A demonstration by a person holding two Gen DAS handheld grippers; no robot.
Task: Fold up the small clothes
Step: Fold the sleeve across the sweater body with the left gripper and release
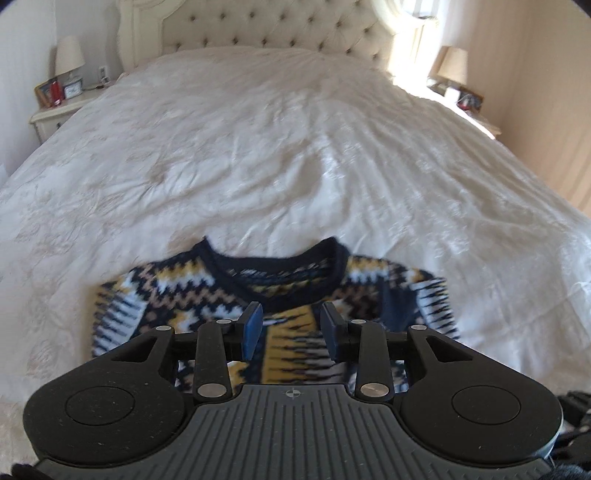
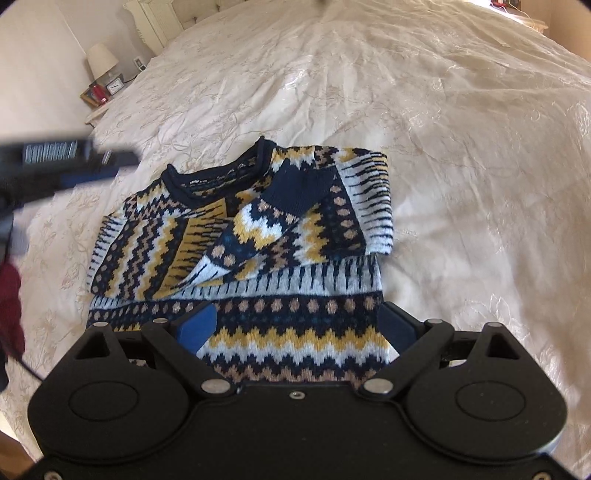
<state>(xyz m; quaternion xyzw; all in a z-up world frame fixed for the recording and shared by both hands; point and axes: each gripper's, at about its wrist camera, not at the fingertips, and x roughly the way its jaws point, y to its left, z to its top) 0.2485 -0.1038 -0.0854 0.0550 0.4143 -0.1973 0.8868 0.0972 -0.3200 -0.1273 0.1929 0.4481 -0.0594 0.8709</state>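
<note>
A white bedspread [image 2: 424, 129] is seen throughout. Nearest, the right gripper [image 2: 297, 326] is spread wide over the sweater [image 2: 240, 236] hem. The left gripper [image 1: 291, 330] is parted above the collar, gripping nothing. A headboard [image 1: 266, 27] lies beyond.

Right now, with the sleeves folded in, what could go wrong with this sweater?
1. The folded sleeve lies loose on the sweater; lifting the hem may let it slide off.
2. Both the left gripper and the right gripper are open; a shallow pinch could catch only one layer.
</note>
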